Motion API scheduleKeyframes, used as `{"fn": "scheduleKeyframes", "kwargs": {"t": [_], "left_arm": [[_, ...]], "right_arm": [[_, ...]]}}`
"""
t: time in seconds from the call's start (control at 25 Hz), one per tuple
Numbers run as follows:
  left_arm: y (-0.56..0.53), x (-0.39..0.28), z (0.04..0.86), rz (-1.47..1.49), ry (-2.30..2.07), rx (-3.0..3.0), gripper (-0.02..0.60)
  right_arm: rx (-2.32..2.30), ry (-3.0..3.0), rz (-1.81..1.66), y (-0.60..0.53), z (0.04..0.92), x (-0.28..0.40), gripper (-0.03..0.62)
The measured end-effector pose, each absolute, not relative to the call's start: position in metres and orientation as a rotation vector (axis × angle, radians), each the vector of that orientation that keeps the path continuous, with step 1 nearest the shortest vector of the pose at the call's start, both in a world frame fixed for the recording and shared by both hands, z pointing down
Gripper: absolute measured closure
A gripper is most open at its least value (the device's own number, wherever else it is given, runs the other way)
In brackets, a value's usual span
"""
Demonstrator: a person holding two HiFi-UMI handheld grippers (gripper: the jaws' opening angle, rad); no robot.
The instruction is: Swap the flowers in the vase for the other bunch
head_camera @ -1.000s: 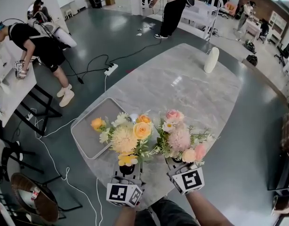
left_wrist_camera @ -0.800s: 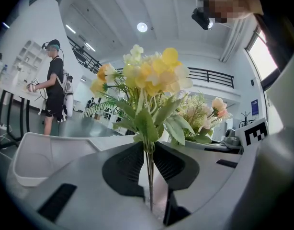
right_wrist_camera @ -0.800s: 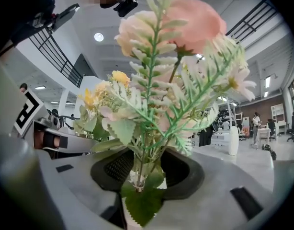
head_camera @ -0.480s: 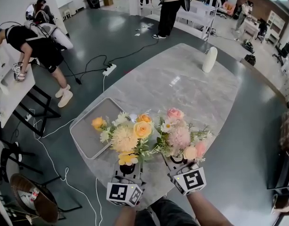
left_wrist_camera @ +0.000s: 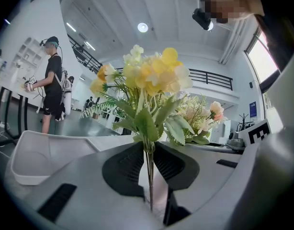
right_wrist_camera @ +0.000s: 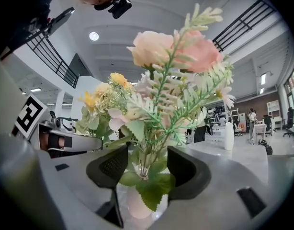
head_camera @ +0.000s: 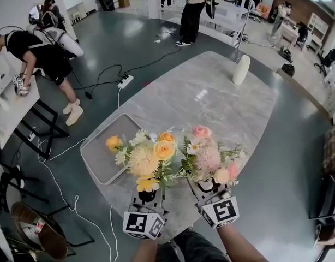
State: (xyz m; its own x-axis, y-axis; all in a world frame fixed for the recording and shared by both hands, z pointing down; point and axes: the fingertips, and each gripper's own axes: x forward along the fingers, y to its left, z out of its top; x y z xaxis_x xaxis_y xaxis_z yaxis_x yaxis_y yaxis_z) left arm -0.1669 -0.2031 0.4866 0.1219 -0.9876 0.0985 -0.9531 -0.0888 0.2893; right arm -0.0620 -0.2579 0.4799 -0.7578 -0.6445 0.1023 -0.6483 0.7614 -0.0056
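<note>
My left gripper [head_camera: 147,194] is shut on the thin stems of a yellow and orange bunch [head_camera: 147,156], held upright over the table's near edge; in the left gripper view the stems [left_wrist_camera: 149,171] are pinched between the dark pads. Right beside it a pink bunch [head_camera: 209,160] stands in a small pale vase [right_wrist_camera: 137,206]. My right gripper [right_wrist_camera: 147,164] reaches around this bunch's stems with its jaws opening; the pads stand apart from the stems and leaves. In the head view the vase is hidden under the blooms.
The grey marble table [head_camera: 211,97] carries a grey tray [head_camera: 110,146] at the left and a tall white vase [head_camera: 241,70] at its far end. A power strip [head_camera: 125,81] and cables lie on the floor. Several people work at other tables around the room.
My right gripper has drawn back a little from the pink bunch, which stays upright in place. The left gripper and the yellow bunch have not moved.
</note>
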Motion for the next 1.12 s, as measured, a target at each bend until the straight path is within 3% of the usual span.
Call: {"fn": "scheduleKeyframes", "kwargs": {"t": [1.12], "left_arm": [[-0.176,-0.157,0.472,-0.173,-1.867,2.156,0.509]], "right_arm": [[1.141,-2.776,0.229,-0.228,0.501,-0.033,0.345]]}}
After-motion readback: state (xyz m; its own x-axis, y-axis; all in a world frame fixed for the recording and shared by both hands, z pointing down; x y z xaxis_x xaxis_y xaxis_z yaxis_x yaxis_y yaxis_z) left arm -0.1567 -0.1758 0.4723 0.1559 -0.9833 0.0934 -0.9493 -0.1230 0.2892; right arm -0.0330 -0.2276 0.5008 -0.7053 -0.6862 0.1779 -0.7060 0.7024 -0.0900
